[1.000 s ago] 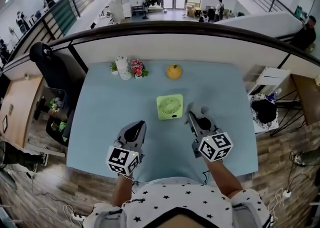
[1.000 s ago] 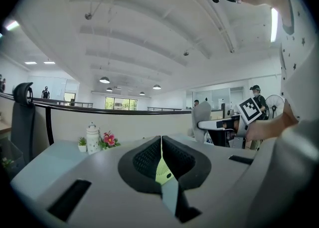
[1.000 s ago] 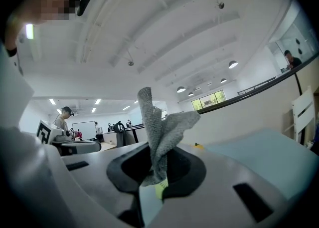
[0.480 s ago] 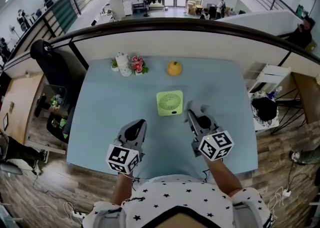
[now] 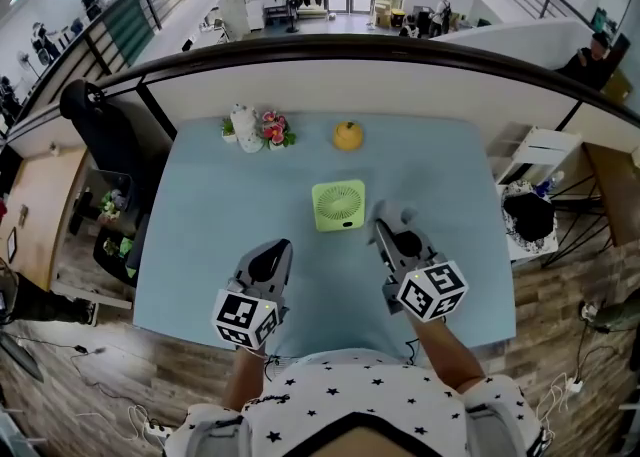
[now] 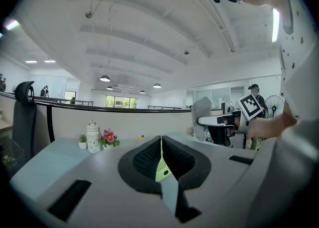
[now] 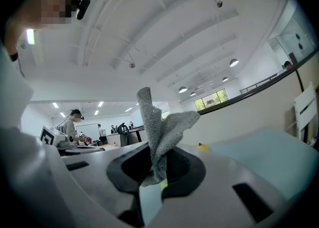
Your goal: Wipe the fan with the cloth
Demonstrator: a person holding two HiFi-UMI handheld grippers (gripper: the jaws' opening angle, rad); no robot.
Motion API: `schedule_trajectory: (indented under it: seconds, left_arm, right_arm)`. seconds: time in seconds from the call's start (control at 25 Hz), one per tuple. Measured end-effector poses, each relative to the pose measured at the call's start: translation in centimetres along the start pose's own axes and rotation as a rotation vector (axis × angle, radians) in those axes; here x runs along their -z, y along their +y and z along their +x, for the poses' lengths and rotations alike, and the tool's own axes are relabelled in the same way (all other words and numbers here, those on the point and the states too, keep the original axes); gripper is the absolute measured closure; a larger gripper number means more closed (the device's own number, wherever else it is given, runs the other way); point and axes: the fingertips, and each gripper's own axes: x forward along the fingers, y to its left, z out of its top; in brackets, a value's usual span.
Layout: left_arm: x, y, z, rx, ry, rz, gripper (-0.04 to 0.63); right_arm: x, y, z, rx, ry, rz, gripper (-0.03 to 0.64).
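A small light-green square fan (image 5: 339, 206) lies flat on the pale blue table (image 5: 210, 235), just ahead of both grippers. My right gripper (image 5: 384, 232) is shut on a grey knitted cloth (image 7: 158, 134), which sticks up from between the jaws; the same cloth (image 5: 392, 215) shows at the gripper's tip, right of the fan. My left gripper (image 5: 266, 261) is shut with nothing in it, near the table's front. Through the thin slit between its jaws a sliver of the green fan (image 6: 161, 168) shows.
At the table's far edge stand a white bottle-shaped ornament (image 5: 245, 131) with small potted flowers (image 5: 273, 133) and a yellow-orange fruit (image 5: 348, 135). A black office chair (image 5: 98, 130) stands left of the table, a white shelf unit (image 5: 540, 160) to the right.
The fan sits slightly higher in the head view than a second ago; that is a small shift of the head camera. Both grippers hold the same pose.
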Motion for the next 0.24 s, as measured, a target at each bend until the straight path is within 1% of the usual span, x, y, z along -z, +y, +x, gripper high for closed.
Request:
schedule_trajectory:
  seconds: [0.24]
  left_arm:
    - [0.14, 0.08, 0.12, -0.003, -0.001, 0.001, 0.563]
  right_arm:
    - [-0.40, 0.18, 0.11, -0.012, -0.012, 0.002, 0.569]
